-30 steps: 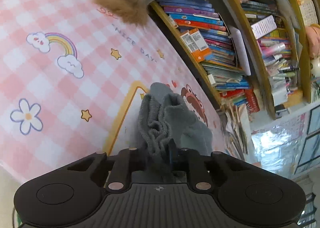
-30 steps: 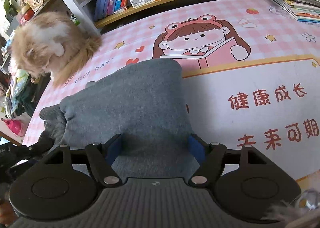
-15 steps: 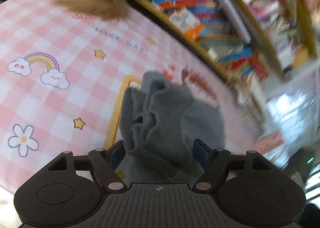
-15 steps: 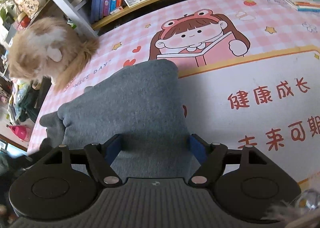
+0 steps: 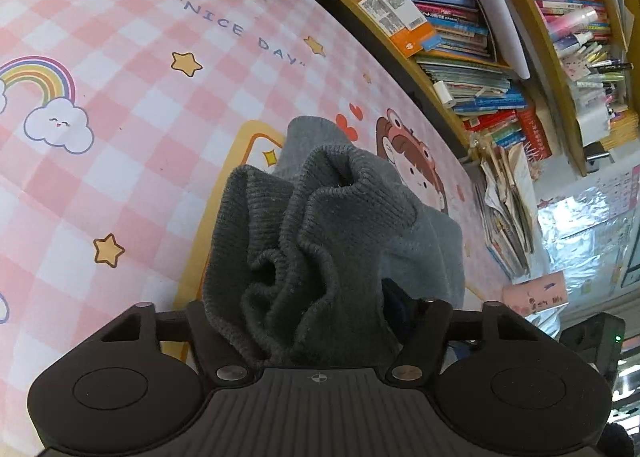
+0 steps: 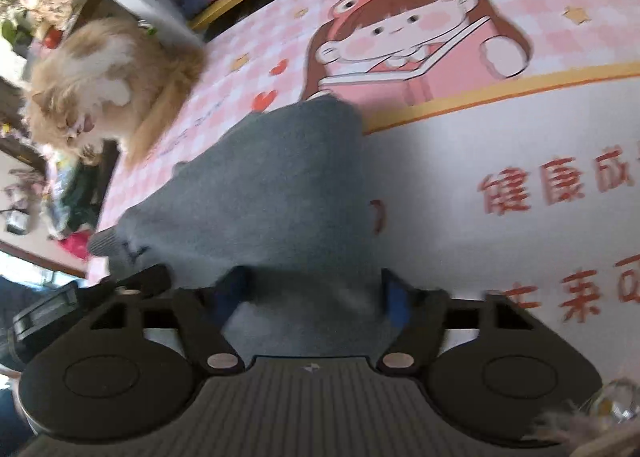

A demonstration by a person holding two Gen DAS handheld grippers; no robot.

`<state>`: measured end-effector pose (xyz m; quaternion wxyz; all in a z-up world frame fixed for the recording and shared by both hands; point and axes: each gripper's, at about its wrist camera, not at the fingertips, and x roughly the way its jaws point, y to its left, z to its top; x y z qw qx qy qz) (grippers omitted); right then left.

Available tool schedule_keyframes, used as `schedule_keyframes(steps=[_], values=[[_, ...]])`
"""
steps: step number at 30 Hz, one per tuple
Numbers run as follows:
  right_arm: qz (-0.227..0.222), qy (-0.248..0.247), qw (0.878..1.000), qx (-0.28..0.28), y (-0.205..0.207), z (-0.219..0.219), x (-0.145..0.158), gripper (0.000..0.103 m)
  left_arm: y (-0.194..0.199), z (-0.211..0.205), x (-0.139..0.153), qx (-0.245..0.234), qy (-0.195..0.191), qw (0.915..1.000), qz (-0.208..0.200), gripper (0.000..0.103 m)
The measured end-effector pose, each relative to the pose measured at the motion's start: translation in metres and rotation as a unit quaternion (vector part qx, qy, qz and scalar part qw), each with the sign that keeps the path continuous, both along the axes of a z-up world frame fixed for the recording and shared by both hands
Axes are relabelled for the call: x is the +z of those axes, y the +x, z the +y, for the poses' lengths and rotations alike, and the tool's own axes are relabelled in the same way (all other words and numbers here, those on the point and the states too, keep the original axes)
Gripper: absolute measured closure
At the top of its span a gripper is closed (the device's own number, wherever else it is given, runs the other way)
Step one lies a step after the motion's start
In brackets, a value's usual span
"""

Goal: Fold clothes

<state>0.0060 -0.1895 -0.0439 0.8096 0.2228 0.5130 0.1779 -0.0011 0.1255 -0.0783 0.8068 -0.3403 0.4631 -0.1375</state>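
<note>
Both the left tongs [image 5: 316, 321] and right tongs [image 6: 312, 297] are closing around the bunched grey knitted garment [image 5: 320, 241] lying on the pink checked cartoon-printed surface [image 5: 120, 129], apparently regripping it before the next fold.

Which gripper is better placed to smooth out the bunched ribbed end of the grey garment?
Left gripper: the bunched ribbed end sits between its closing fingers; the right gripper straddles flat cloth.
</note>
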Motion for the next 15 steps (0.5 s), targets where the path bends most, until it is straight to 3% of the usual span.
schedule_keyframes(steps=[3,6,10,15], values=[[-0.073,-0.054,0.996,0.021,-0.017,0.018,0.023,0.076,-0.005,-0.009,0.014,-0.013,0.039,0.9989,-0.024,0.053],[-0.129,-0.107,0.984,0.053,-0.034,0.035,0.037,0.078,-0.007,-0.02,0.03,-0.034,0.082,0.9941,-0.062,0.053],[-0.099,-0.098,0.989,0.046,-0.029,0.03,0.029,0.076,0.0,-0.016,0.025,-0.04,0.071,0.996,-0.036,0.052],[-0.058,-0.062,0.996,0.021,-0.017,0.015,0.018,0.06,0.007,-0.004,0.012,-0.026,0.034,0.9991,-0.004,0.045]])
